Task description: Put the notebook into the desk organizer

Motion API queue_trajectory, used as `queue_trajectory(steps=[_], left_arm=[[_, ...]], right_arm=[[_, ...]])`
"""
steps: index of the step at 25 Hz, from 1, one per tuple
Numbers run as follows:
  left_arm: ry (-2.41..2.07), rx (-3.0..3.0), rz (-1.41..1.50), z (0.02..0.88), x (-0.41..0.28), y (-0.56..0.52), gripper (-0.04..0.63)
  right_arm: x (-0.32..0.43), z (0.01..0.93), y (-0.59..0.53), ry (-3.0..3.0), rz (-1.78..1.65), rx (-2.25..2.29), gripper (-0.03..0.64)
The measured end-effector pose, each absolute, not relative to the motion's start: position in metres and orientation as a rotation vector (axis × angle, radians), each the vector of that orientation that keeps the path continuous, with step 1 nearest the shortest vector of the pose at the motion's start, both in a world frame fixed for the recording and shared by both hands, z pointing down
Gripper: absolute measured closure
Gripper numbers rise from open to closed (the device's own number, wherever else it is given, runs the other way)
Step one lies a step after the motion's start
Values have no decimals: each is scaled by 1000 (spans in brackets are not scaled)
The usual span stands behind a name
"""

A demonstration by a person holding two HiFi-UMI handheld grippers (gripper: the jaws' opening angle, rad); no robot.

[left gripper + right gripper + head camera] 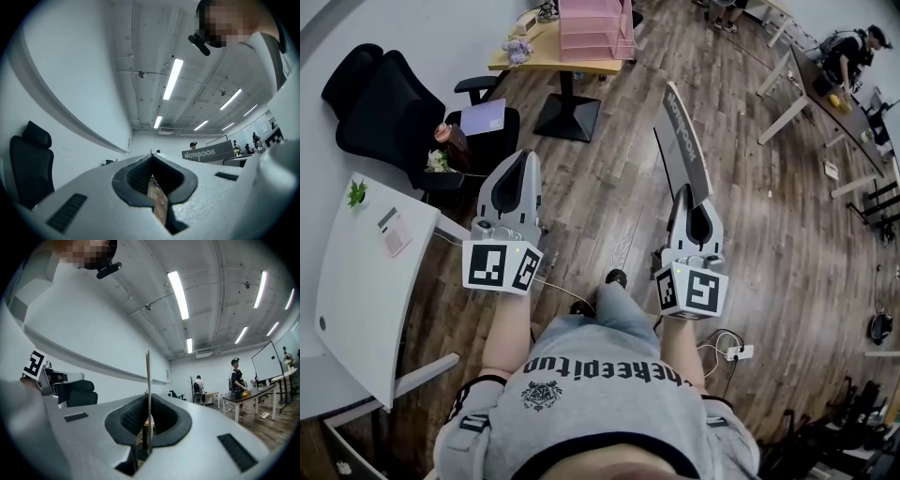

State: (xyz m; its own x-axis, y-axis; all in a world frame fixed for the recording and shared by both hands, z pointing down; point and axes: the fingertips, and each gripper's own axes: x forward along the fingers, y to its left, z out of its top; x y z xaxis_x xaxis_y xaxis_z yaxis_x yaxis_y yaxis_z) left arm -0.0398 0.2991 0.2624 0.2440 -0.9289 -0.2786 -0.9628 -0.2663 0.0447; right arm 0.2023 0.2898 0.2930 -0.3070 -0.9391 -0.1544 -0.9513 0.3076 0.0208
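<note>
A thin grey notebook (682, 141) printed "NOTEBOOK" stands upright, pinched at its lower edge by my right gripper (688, 195), which is shut on it. In the right gripper view the notebook (147, 380) shows edge-on as a thin blade rising between the pads of that gripper (148, 397). My left gripper (524, 159) is held level beside it, shut and empty; in its own view the left gripper's (151, 155) tips meet and the notebook (206, 153) appears to the right. The pink stacked desk organizer (596, 28) sits far ahead on a wooden table (534, 58).
A black office chair (380, 108) and a seat holding a purple item (484, 117) stand at left. A white desk (361, 281) is at near left. A power strip (738, 353) lies on the wood floor. People work at tables at the far right (853, 52).
</note>
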Motion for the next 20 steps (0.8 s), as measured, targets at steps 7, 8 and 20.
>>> queue_trajectory(steps=[7, 8, 20], left_arm=[[1837, -2355, 387, 268, -52, 248, 592], [1839, -2349, 388, 267, -54, 239, 592], [1886, -2279, 406, 248, -69, 115, 592]], right_arm=[[194, 296, 234, 2452, 159, -1766, 607], [192, 296, 223, 2453, 162, -1761, 607], [174, 273, 85, 2483, 203, -1670, 607]])
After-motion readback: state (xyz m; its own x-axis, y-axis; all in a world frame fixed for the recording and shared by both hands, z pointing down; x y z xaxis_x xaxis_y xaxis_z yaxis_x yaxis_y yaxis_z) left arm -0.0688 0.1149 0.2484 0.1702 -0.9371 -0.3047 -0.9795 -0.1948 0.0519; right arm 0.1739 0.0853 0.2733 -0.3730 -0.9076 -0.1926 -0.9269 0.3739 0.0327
